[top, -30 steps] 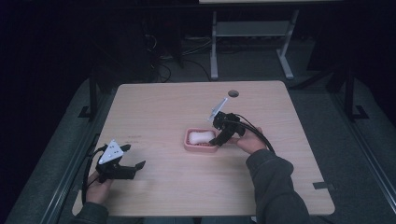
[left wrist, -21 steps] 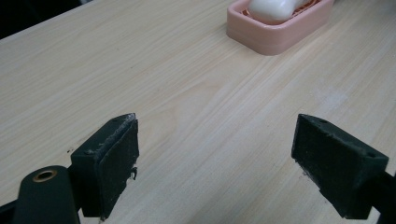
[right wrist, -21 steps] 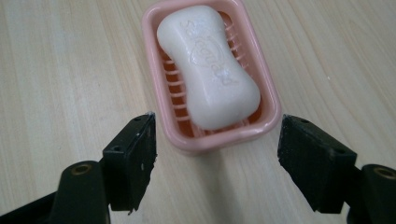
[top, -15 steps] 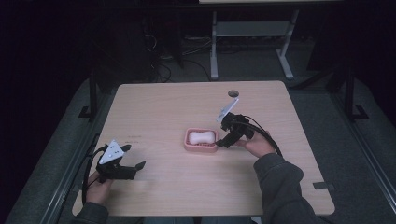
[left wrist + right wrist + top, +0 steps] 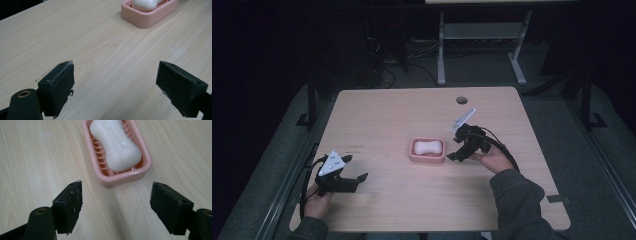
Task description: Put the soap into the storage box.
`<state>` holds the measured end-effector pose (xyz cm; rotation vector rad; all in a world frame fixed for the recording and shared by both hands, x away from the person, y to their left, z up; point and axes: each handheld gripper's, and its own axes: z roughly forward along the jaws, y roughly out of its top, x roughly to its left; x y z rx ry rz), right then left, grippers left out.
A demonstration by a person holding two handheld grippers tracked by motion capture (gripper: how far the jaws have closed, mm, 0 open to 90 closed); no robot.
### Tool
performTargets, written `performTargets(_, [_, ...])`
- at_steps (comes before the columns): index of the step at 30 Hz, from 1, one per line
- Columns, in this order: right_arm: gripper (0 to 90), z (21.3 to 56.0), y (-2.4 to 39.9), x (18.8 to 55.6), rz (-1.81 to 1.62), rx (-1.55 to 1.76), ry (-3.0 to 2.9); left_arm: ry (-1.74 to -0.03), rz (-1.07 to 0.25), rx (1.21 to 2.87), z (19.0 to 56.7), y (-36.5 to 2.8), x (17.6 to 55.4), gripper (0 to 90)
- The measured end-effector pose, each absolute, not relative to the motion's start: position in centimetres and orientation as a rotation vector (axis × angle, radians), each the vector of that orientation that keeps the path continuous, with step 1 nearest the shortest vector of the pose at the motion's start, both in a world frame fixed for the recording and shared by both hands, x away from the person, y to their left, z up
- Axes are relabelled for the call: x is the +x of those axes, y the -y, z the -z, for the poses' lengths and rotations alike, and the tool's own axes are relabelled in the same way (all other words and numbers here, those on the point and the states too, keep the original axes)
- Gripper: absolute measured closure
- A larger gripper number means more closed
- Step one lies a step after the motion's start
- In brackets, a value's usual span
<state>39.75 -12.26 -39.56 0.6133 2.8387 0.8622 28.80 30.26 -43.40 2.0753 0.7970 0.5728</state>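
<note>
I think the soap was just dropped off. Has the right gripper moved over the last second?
Yes. The right gripper has backed off rightward from the pink soap dish, jaws open and empty; the soap lies in the dish.

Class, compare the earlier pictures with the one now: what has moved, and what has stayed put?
The right gripper has drawn back from over the soap dish to its right side, jaws open and empty. The soap still lies in the dish, and the left gripper stays open near the table's front left.

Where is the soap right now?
The soap lies in the pink dish at the table's middle in the high view, just left of the open right gripper.
</note>
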Motion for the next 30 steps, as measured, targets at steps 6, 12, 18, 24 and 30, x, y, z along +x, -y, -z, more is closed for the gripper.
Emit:
performTargets(6, [25.1, 39.7, 13.3, 39.2, -0.882, 0.637, -2.825, -0.796, -0.572, 2.082, 43.4, -30.2, 28.8, 14.4])
performTargets(12, [24.9, 39.7, 14.1, 38.7, -0.87, 0.667, -2.832, -0.797, -0.571, 2.082, 43.4, -30.2, 28.8, 14.4])
performTargets(18, [24.5, 39.4, 14.7, 38.3, -0.876, 0.684, -2.825, -0.795, -0.57, 2.084, 43.5, -30.2, 28.8, 14.4])
performTargets(24, [24.5, 39.2, 15.5, 37.7, -0.898, 0.696, -2.808, -0.795, -0.57, 2.086, 43.5, -30.2, 28.8, 14.4])
performTargets(30, [24.5, 39.6, 16.5, 37.1, -0.897, 0.727, -2.802, -0.793, -0.572, 2.086, 43.5, -30.1, 28.8, 14.4])
